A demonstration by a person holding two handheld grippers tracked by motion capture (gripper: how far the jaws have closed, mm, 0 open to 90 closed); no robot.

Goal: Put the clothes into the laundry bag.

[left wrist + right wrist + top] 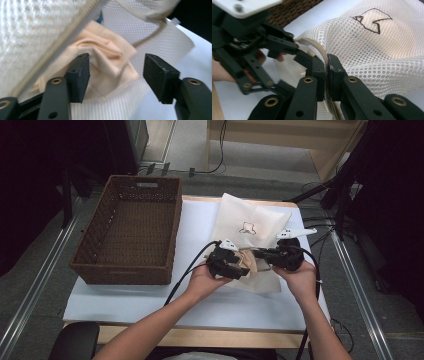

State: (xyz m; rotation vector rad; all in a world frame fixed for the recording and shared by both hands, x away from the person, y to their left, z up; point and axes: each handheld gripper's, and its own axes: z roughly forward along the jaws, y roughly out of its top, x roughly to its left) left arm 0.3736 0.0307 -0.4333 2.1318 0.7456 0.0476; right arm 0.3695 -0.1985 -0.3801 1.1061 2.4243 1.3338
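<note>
Right tool (327, 75) pinches the mesh bag (367, 50) rim; left tool (116, 75) gapes, empty, over the peach cloth (105, 62) — stuffing step, next shove it deeper.

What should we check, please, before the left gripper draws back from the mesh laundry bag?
1. Right gripper shut on the bag's zipper edge: ok.
2. Left gripper open, its fingers off the peach cloth: ok.
3. Peach cloth inside the mesh laundry bag: ok, lying within the opening.
4. Cloth fully past the zipper: cannot tell.
5. Bag resting on the white table cover: ok.
6. Wicker basket apart from both hands: ok.
</note>
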